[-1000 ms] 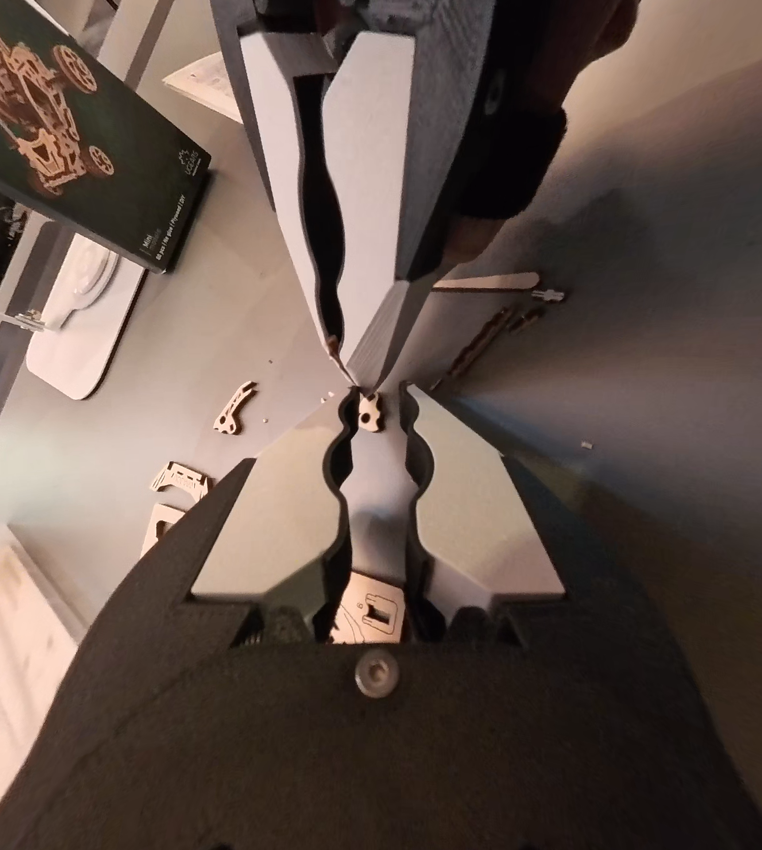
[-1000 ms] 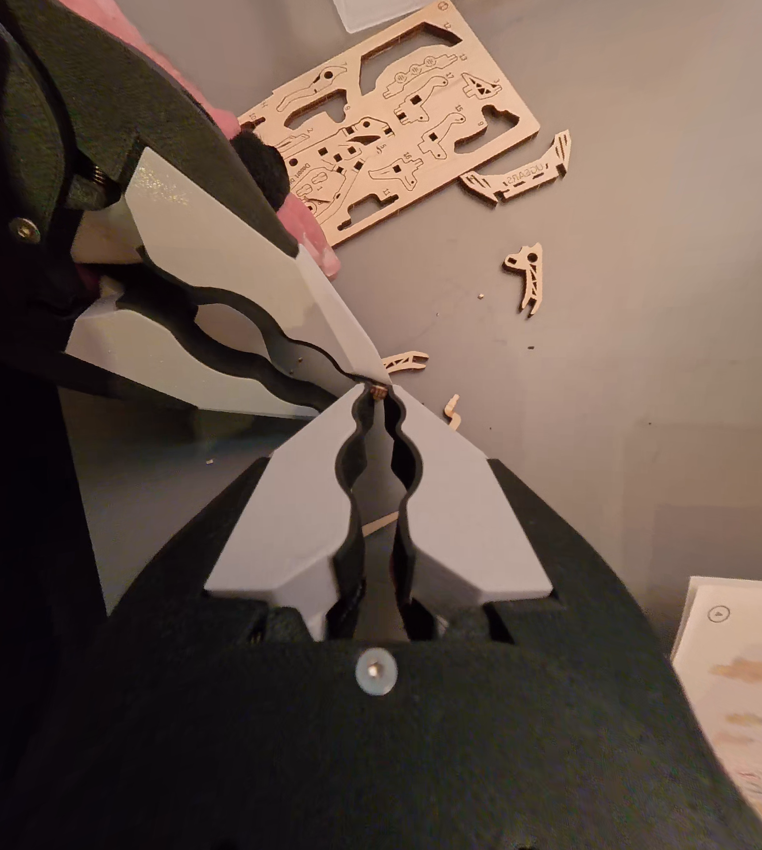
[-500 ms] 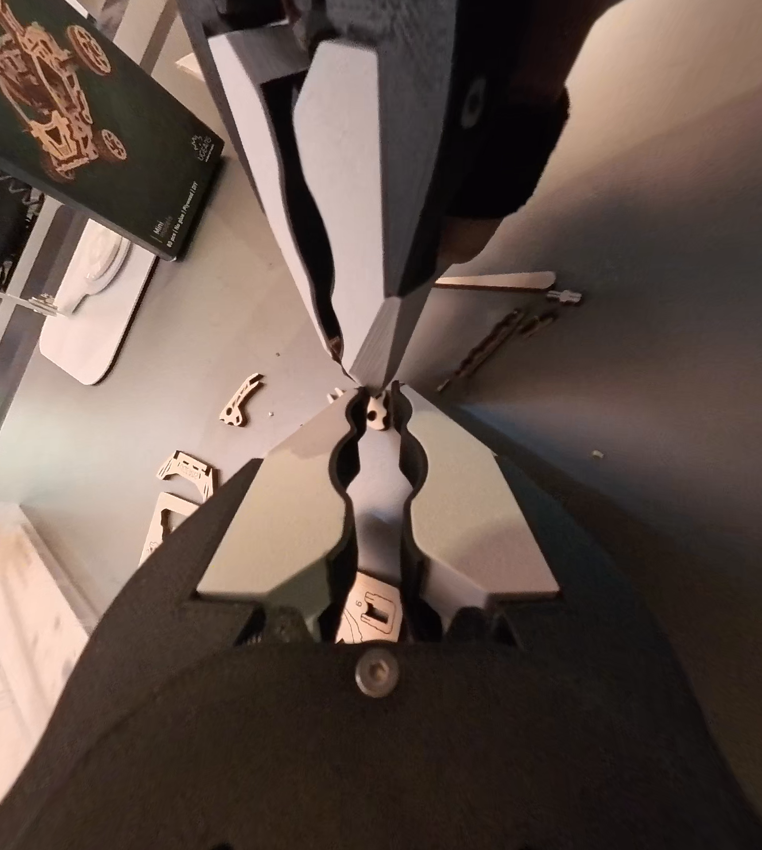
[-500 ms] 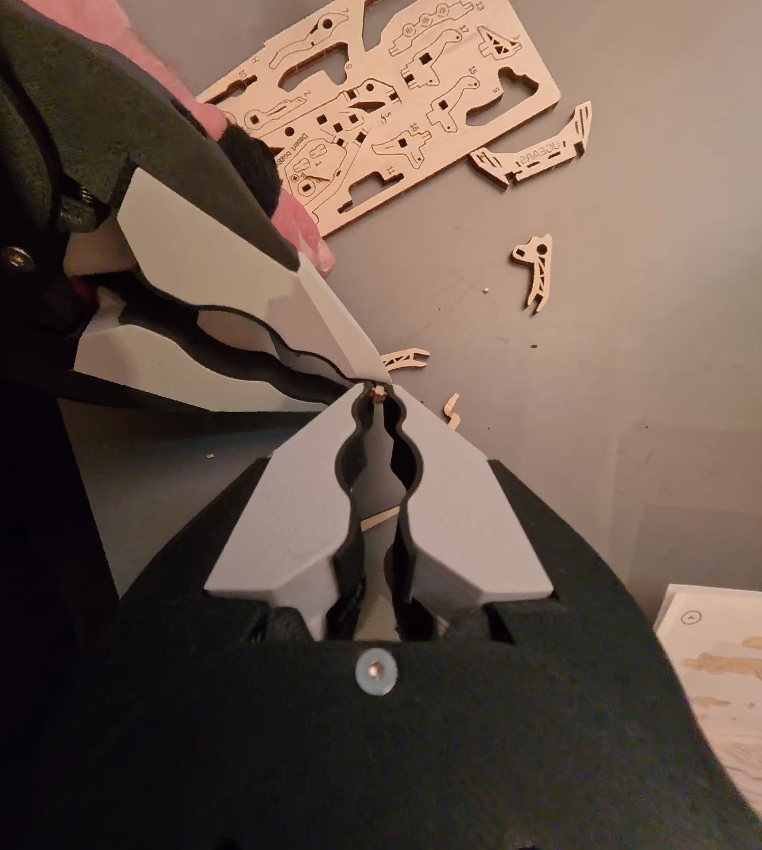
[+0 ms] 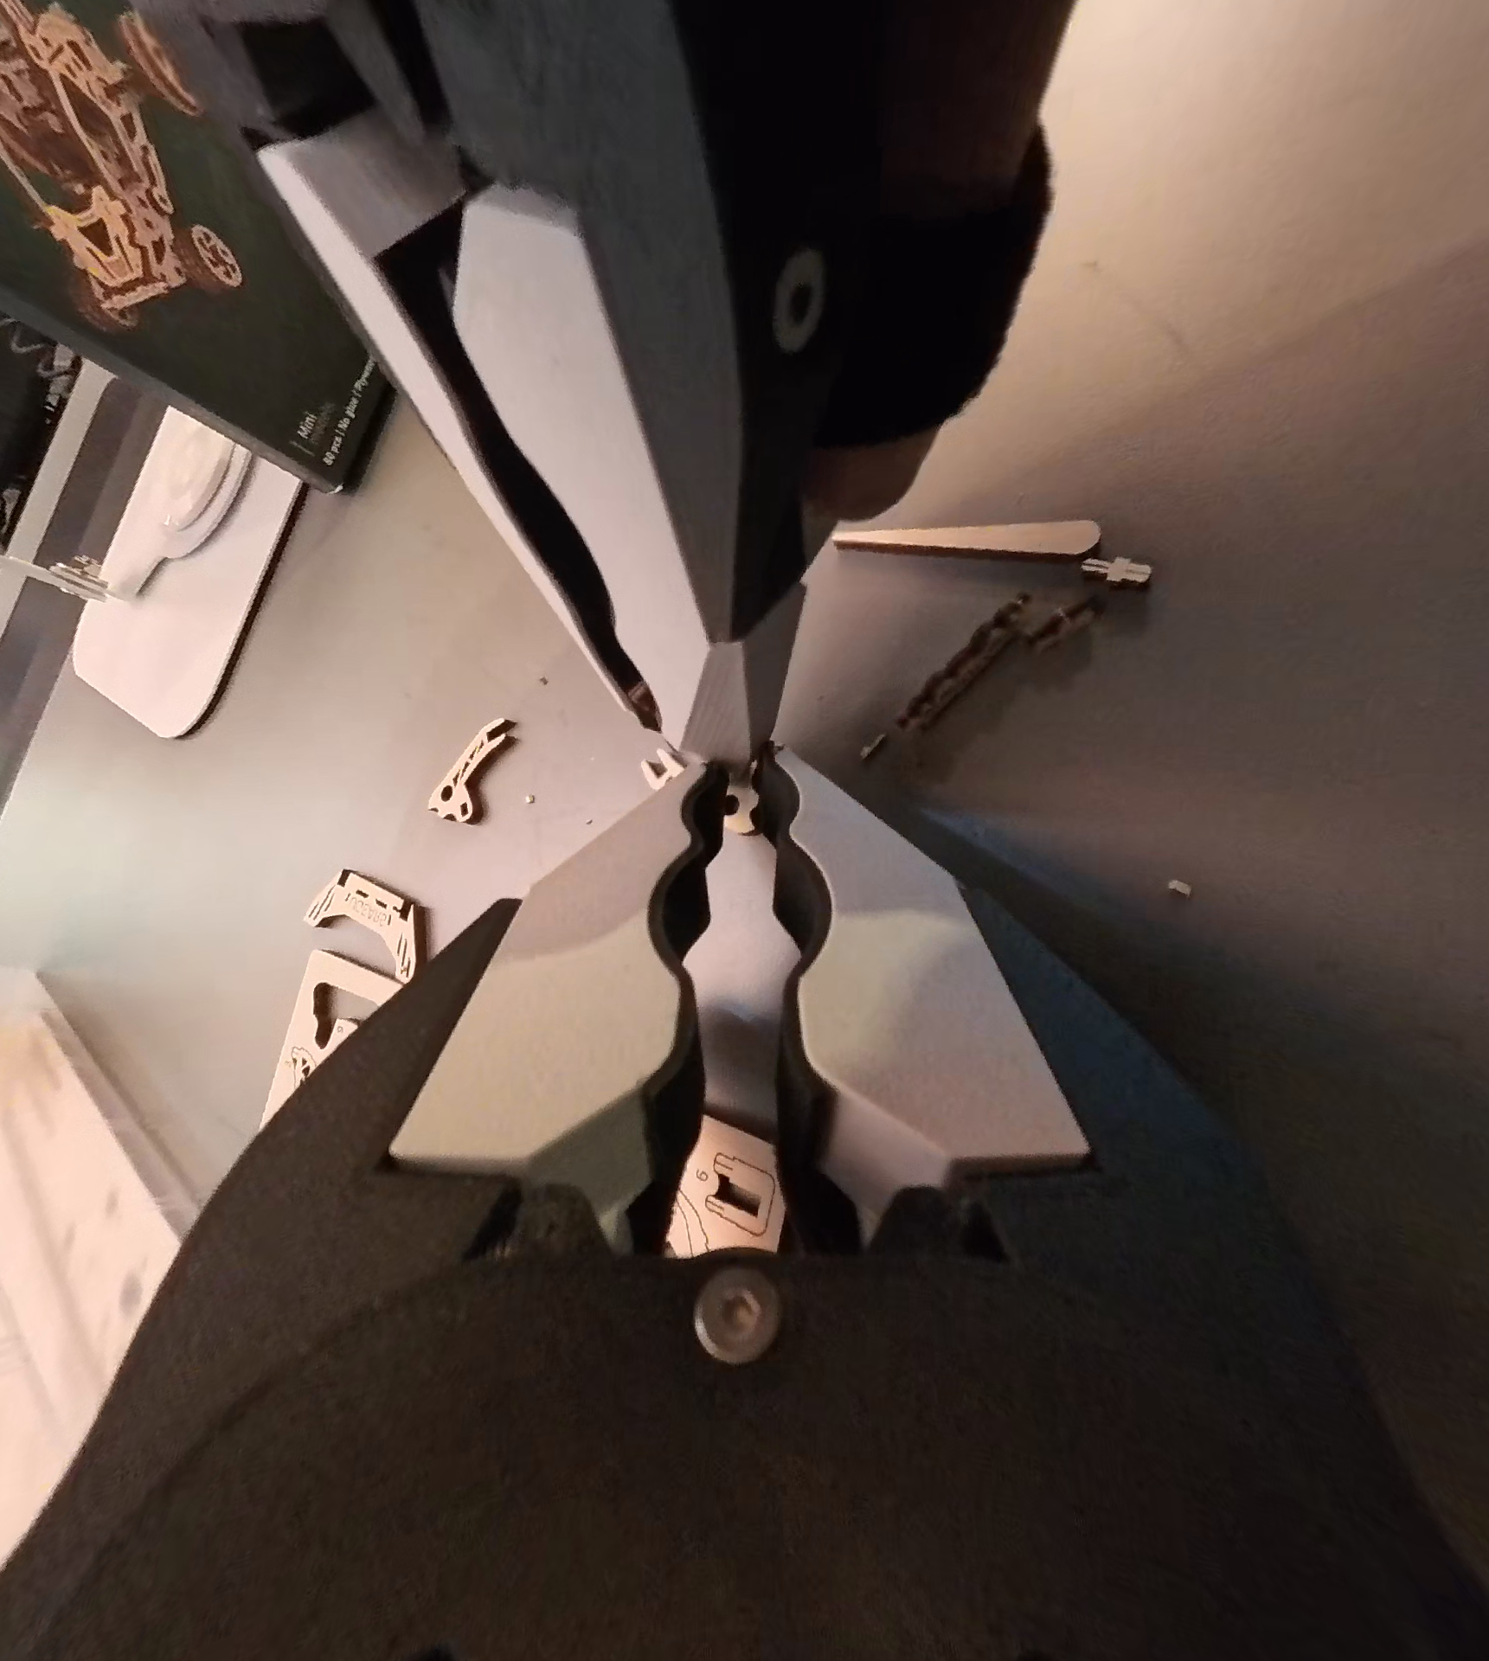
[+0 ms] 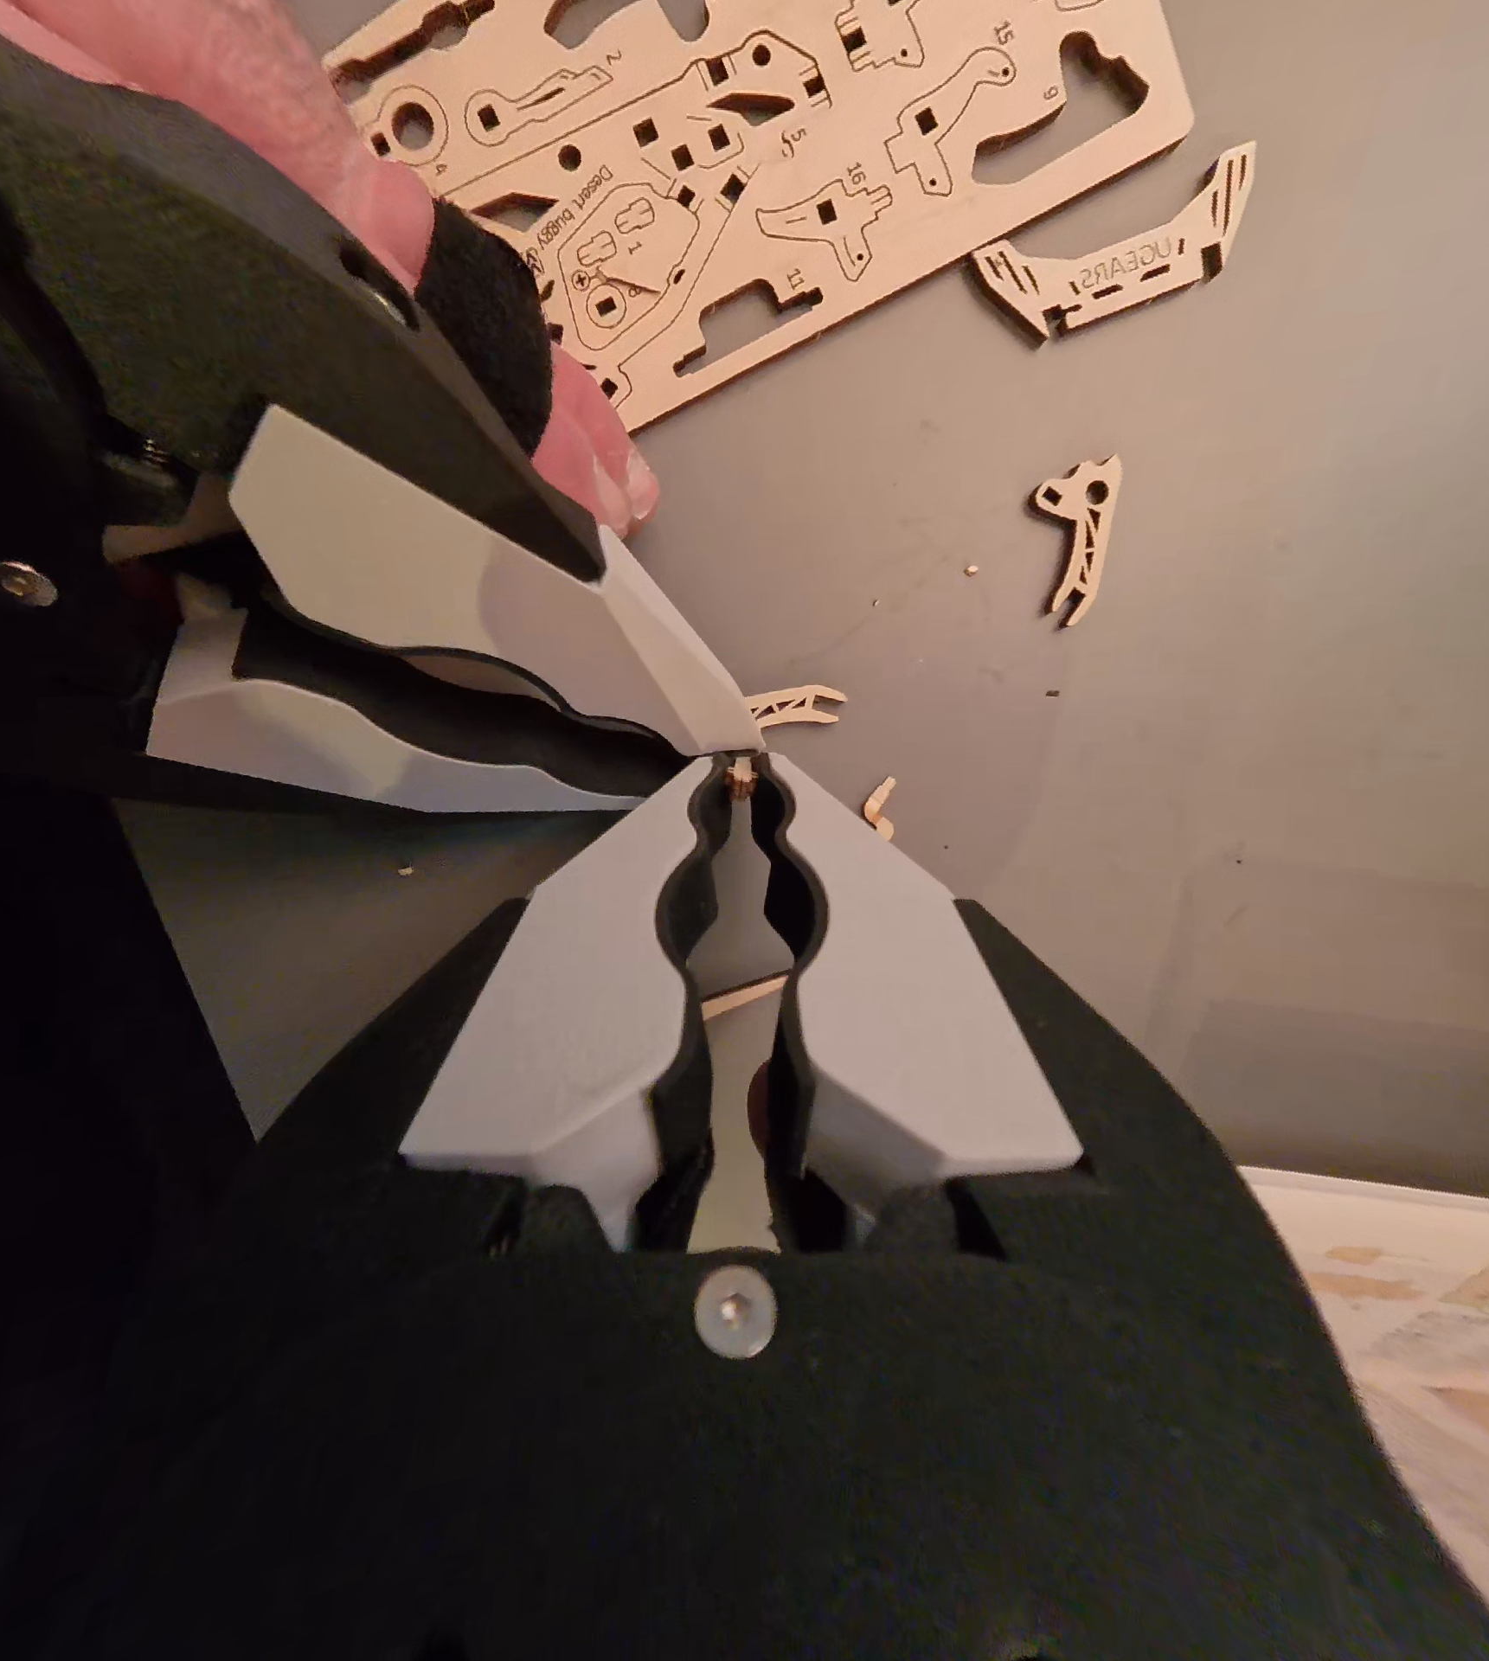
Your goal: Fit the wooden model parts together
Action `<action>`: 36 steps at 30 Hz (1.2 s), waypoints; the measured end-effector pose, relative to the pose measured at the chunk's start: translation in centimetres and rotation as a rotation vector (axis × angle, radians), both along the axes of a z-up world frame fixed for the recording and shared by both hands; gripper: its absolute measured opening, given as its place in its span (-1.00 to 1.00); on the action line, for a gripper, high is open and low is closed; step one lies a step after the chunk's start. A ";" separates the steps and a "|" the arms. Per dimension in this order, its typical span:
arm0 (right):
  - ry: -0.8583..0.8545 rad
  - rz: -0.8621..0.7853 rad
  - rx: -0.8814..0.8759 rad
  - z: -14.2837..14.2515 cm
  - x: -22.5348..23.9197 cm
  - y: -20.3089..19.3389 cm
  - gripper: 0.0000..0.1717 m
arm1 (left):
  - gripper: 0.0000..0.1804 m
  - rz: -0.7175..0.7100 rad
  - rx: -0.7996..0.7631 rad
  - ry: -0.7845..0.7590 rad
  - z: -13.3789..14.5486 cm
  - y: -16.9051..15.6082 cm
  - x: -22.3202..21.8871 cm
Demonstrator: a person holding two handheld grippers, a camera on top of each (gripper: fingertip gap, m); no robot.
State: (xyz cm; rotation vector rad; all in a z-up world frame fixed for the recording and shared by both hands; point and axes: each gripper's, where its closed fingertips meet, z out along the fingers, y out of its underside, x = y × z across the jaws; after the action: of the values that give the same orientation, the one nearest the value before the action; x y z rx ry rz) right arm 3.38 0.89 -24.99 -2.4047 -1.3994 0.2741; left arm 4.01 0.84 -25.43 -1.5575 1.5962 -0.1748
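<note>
- The left gripper (image 5: 736,791) is closed on a small pale wooden part with a hole (image 5: 739,803), pinched at the very tips.
- The right gripper (image 6: 739,775) is closed on a tiny wooden peg-like piece (image 6: 739,777), also right at the tips; its exact shape is hard to make out.
- The two grippers meet tip to tip above the grey table (image 6: 1262,719), so the parts are probably being mated there.
- Risk: with so little of each piece held, any sideways push or misalignment could twist one out and drop it among the loose cut-outs (image 6: 1078,548).
- Risk: forcing the peg at an angle could snap the thin wood.
- Room: the punched sheet (image 6: 812,180) lies beyond, the box (image 5: 93,225) well to one side; the table right of the tips is open.
</note>
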 end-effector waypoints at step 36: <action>0.021 0.019 0.021 0.2 -0.2 0.0 -0.96 | -0.84 -0.059 -0.056 -0.030 0.2 -0.6 -0.3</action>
State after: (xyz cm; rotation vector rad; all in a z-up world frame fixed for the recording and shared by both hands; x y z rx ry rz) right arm 3.13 0.87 -24.75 -2.3660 -1.4096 0.2878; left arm 3.73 0.22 -25.18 -1.5442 1.6266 -0.2764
